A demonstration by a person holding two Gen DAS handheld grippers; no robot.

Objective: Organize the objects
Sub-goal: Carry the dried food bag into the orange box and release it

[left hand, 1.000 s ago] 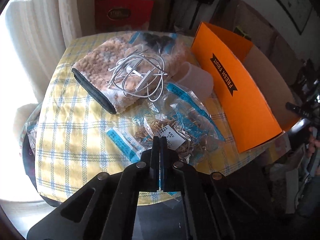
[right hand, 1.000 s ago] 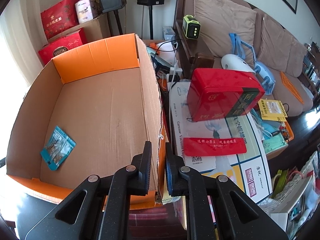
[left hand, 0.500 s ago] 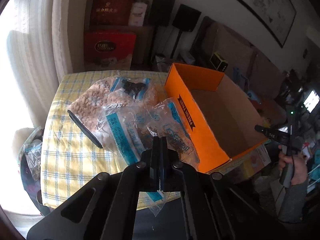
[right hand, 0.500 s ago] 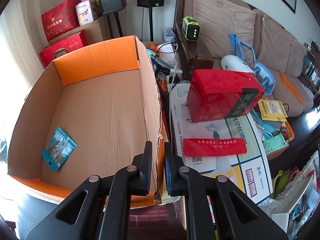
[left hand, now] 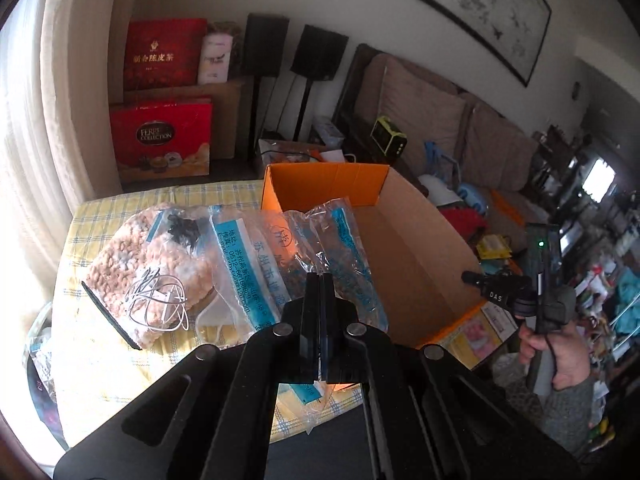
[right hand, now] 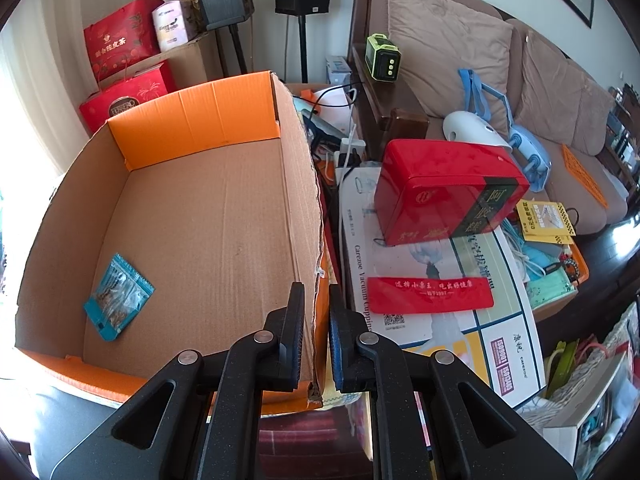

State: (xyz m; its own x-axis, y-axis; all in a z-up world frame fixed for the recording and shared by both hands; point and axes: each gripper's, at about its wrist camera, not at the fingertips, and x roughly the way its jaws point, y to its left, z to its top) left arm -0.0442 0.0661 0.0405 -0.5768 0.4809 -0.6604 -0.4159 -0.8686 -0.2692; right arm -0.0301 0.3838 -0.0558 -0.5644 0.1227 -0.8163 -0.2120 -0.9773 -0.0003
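While its two fingers are pressed flat together, the left tool (left hand: 319, 280) is pinching some clear plastic bags (left hand: 320, 248) with blue stripes and brown bits inside, and they hang up in the air between the yellow checked bench (left hand: 92, 224) and the big cardboard box (left hand: 404, 248). Across from it, the right tool (right hand: 316, 308) is squeezed tight on the side wall of that box, with one finger inside and one outside, so it looks like it is keeping the box from sliding. One small blue packet (right hand: 118, 298) already lies on the box floor, near the left wall. Left behind on the bench are a fuzzy tan pouch (left hand: 132, 276), a tangle of white earphone wire (left hand: 158, 304) on top of it, a little bag with something dark inside (left hand: 182, 230), and a white mask (left hand: 218, 312) just beside the pouch. I think the step now is carrying the bags over to the box. Next, the left tool needs to get past the orange wall, hang over the open middle, and then let go so the bags drop inside. The bags are floppy, so they could catch on the box edge.
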